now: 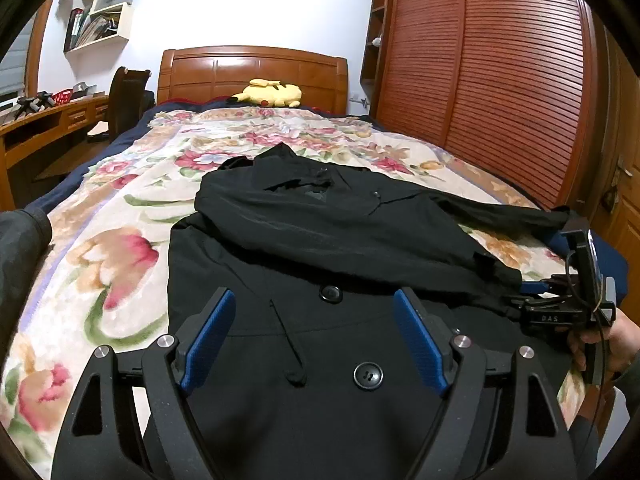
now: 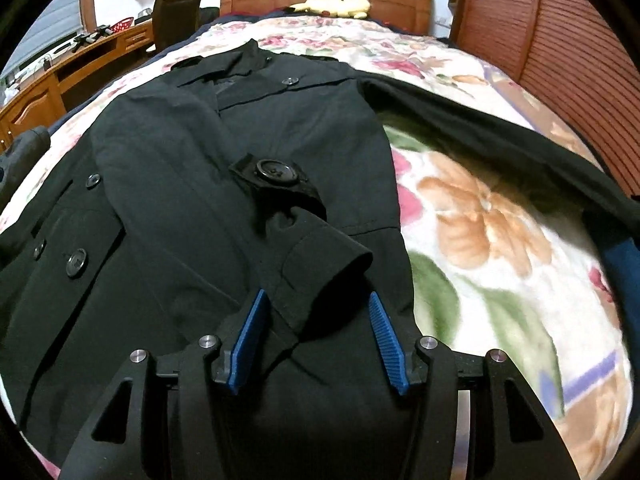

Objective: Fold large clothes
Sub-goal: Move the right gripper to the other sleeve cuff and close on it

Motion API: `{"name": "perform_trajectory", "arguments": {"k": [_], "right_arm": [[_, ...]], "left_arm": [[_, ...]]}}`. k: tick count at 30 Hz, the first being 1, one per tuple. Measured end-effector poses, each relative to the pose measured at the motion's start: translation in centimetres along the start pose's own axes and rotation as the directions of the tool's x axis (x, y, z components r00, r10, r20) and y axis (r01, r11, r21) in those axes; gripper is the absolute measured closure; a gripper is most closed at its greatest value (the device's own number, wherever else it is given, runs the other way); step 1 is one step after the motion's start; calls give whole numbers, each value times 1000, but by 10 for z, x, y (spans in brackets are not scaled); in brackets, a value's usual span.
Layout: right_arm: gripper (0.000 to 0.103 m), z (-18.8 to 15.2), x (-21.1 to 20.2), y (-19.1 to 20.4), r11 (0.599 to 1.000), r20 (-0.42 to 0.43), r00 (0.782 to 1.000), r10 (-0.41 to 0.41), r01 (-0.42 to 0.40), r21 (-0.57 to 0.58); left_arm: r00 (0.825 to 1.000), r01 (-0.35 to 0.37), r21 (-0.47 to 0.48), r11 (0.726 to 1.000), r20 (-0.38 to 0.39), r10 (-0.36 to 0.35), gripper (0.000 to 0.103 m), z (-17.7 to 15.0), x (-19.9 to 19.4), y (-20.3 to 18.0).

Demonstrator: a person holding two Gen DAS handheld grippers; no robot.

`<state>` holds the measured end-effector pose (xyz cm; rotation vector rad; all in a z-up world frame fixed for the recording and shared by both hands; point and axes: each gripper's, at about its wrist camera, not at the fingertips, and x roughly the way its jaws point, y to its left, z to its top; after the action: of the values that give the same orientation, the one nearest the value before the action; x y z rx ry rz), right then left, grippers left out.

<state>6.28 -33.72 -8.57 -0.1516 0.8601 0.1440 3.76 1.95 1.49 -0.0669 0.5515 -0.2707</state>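
A black coat [image 1: 320, 240] with large black buttons lies flat on the flowered bedspread [image 1: 100, 240], collar toward the headboard. One sleeve is folded across its front, its cuff [image 2: 320, 264] lying between the jaws of my right gripper [image 2: 316, 300], which are open and not closed on it. The other sleeve [image 2: 500, 140] stretches out to the right. My left gripper [image 1: 314, 300] is open and empty, hovering over the coat's lower front near a button [image 1: 368, 376]. The right gripper also shows in the left wrist view [image 1: 560, 300] at the coat's right edge.
A yellow plush toy [image 1: 272, 94] lies by the wooden headboard [image 1: 252, 68]. A louvred wooden wardrobe [image 1: 500, 80] stands along the right of the bed. A desk [image 1: 48, 128] and dark chair [image 1: 126, 100] stand to the left.
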Motion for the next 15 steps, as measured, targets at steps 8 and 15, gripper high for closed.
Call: {"name": "perform_trajectory", "arguments": {"k": [8, 15], "right_arm": [[36, -9, -10, 8, 998, 36, 997, -65, 64, 28], [32, -13, -18, -5, 997, 28, 999, -42, 40, 59]], "left_arm": [[1000, 3, -1, 1000, 0, -3, 21, 0, -1, 0], [1000, 14, 14, 1000, -7, -13, 21, -1, 1, -7]]}}
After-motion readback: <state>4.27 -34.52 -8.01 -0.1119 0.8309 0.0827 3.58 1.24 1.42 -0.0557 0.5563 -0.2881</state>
